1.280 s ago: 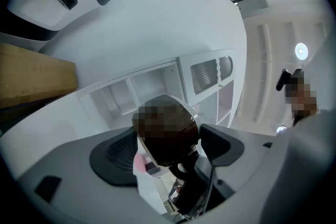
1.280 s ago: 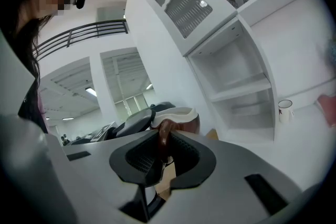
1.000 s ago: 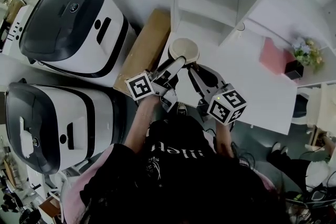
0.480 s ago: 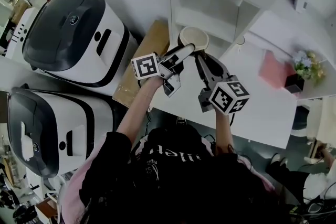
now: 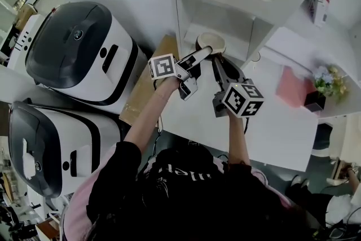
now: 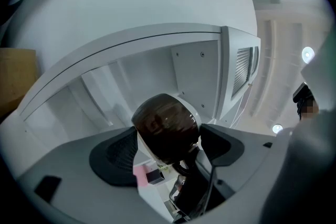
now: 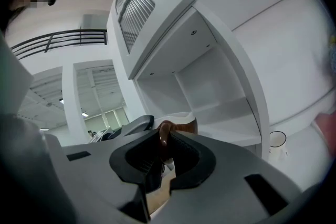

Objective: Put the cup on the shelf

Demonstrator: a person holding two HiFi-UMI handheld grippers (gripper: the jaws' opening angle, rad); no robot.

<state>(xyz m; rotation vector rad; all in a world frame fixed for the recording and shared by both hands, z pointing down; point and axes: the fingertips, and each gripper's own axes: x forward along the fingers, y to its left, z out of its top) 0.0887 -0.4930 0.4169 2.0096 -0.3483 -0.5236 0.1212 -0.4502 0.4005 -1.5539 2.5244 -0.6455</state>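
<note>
- While the glossy brown ceramic cup with a cream interior (image 5: 211, 40) is sitting at the mouth of the lower compartment of the white boxy shelf (image 5: 179, 17), the left gripper (image 5: 204, 52) is clamping the cup body (image 6: 165, 124) between its two black pads, one on each side.
- The right gripper (image 5: 216, 60) is pinching the cup's brown loop handle (image 7: 164, 135), its jaws pressing close together on it.
- No view is showing whether the cup base is touching the compartment board (image 7: 223, 107).
- Hazard, as a judgement: two grippers are sharing one rigid item, so any uneven push risks twisting the handle or sliding the glossy wall out of the left pads.
- Hazard, as a judgement: releasing before the base is fully over the board risks tipping the cup off the front edge onto the white tabletop (image 5: 271, 121).
- Edges: the left side wall and the upright divider (image 5: 255, 31) are flanking the cup, and the board above is limiting any lift.
- Open room: the compartment is showing no contents and is looking wider than the cup, so the straight-in path is appearing free.
- The black-and-white domed appliances (image 5: 79, 42) are standing well apart on the left.
</note>
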